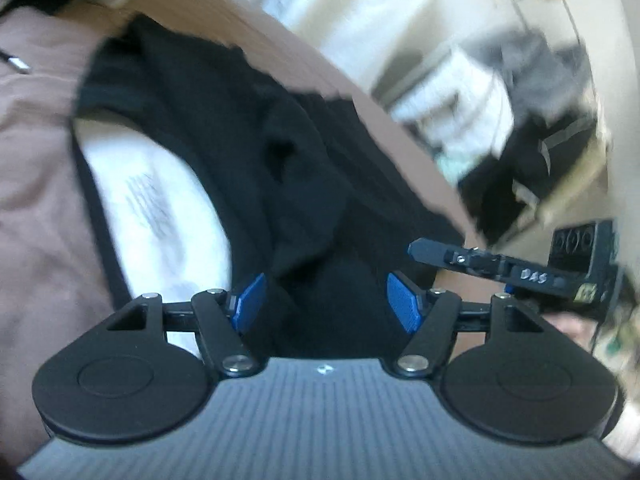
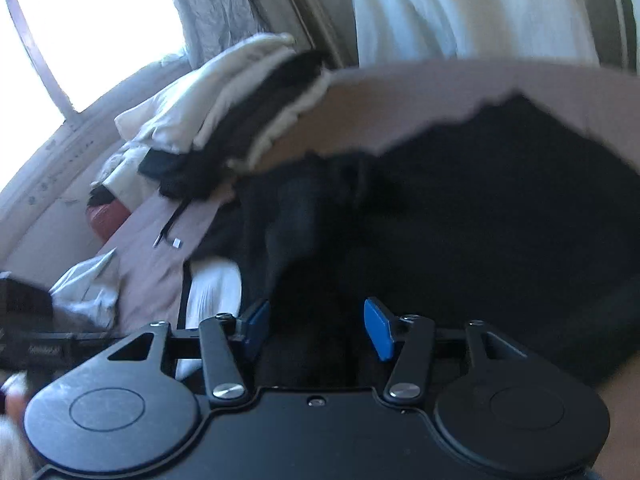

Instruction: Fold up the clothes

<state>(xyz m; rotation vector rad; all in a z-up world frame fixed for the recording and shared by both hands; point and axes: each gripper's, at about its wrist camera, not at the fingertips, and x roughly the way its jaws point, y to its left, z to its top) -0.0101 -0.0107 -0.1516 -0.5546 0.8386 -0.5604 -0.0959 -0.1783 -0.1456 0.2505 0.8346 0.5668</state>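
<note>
A black garment [image 1: 248,128] lies rumpled on a pinkish-brown bedsheet [image 1: 36,200]. A white patch with grey print [image 1: 160,208] shows at its left side. My left gripper [image 1: 326,300] hovers low over the garment's near part, blue pads wide apart, open, black cloth lying between them. One black finger [image 1: 440,254] of my right gripper reaches in from the right. In the right wrist view the same black garment [image 2: 480,220] fills the middle. My right gripper [image 2: 316,328] is open just above it. Both views are blurred.
A pile of white and black clothes [image 2: 224,120] sits at the bed's far side, with a black cord [image 2: 168,232] on the sheet near it. A bright window [image 2: 80,32] is at the left. A cardboard box [image 1: 560,184] of clothes stands beyond the bed edge.
</note>
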